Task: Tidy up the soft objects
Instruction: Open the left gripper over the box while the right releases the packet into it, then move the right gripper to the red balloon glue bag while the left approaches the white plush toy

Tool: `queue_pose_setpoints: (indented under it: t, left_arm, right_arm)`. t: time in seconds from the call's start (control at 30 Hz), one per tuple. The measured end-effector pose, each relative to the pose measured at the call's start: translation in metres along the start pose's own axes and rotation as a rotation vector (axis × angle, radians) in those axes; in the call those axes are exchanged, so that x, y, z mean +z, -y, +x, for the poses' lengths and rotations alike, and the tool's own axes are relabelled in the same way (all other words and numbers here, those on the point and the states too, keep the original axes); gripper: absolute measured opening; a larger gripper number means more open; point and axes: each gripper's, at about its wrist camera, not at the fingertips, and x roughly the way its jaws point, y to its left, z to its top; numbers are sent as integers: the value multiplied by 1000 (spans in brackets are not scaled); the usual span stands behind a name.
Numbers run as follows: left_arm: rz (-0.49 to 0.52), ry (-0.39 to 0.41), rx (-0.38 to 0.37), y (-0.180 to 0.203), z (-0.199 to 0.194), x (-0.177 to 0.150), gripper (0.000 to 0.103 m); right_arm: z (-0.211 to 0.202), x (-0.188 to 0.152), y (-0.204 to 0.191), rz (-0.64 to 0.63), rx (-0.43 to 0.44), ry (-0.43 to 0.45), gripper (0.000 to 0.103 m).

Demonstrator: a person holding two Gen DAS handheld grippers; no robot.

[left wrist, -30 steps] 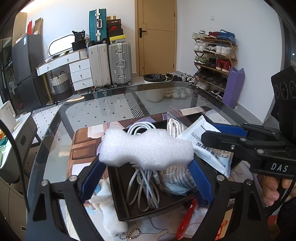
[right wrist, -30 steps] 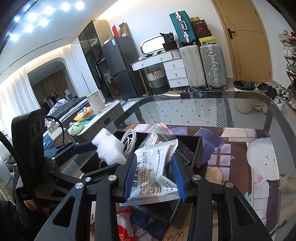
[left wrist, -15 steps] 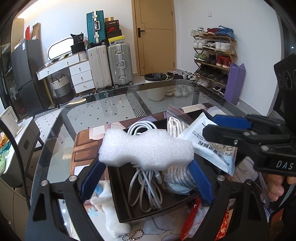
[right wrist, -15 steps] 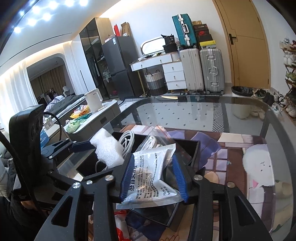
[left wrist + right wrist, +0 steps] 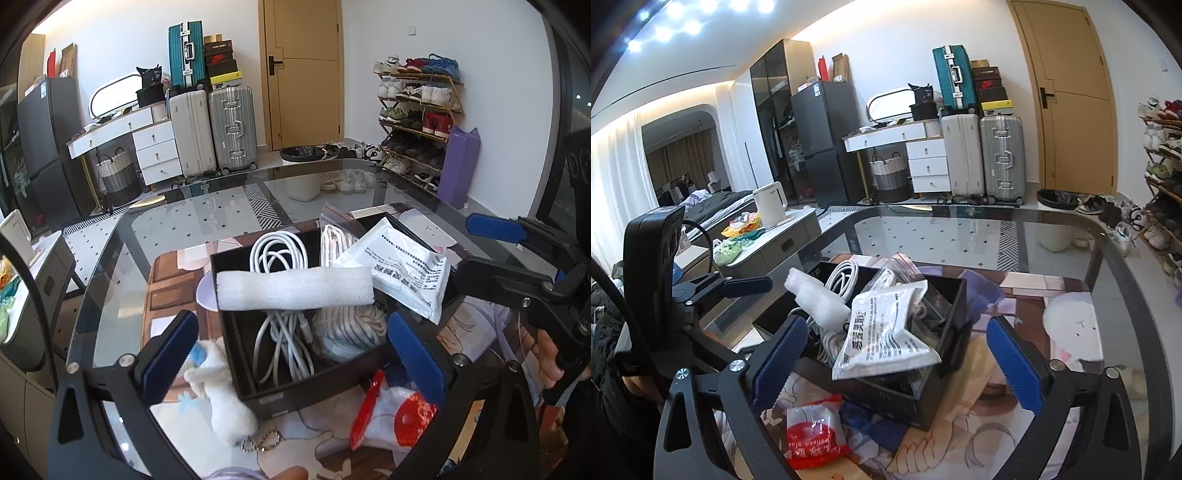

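Across black box (image 5: 258, 391), spongy white foam roll (image 5: 293, 288), crinkly packet (image 5: 886, 332), both tongs (image 5: 291, 354) (image 5: 897, 365) opening, released.

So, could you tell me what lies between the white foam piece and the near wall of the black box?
In the left wrist view, the white cable bundle lies there, between the foam piece and the black box's near wall.

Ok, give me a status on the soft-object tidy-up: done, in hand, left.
Done: the foam piece lies across the black box, and the white printed packet rests on its far corner, over the white cable.
In hand: nothing. The left hand-held gripper and right hand-held gripper are both opening, pads clear of everything.
Left: the white plush toy and the red-and-white bag lie outside the box.
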Motion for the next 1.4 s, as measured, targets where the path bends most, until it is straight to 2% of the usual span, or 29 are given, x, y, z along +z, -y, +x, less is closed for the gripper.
queue_pose_setpoints:
  t: [0.1, 0.37, 0.6, 0.93, 1.17, 1.4]
  left_arm:
    - [-13, 6, -8, -3, -9, -5, 103]
    - [-51, 10, 26, -15, -31, -24, 103]
    - [-67, -19, 48, -20, -37, -45, 103]
    - [-119, -77, 68, -35, -31, -66, 103]
    - [-137, -95, 94, -41, -21, -68, 103]
    - [-127, -116, 123, -42, -9, -72, 103]
  right_arm:
    - [-6, -5, 2, 14, -11, -7, 102]
    - [-16, -22, -9, 10, -19, -46, 102]
    - [-16, -40, -26, -11, -15, -91, 102]
    - [0, -60, -33, -2, -4, -158, 102]
    - [8, -66, -37, -10, 10, -192, 102]
    - [23, -79, -57, -96, 13, -268, 102]
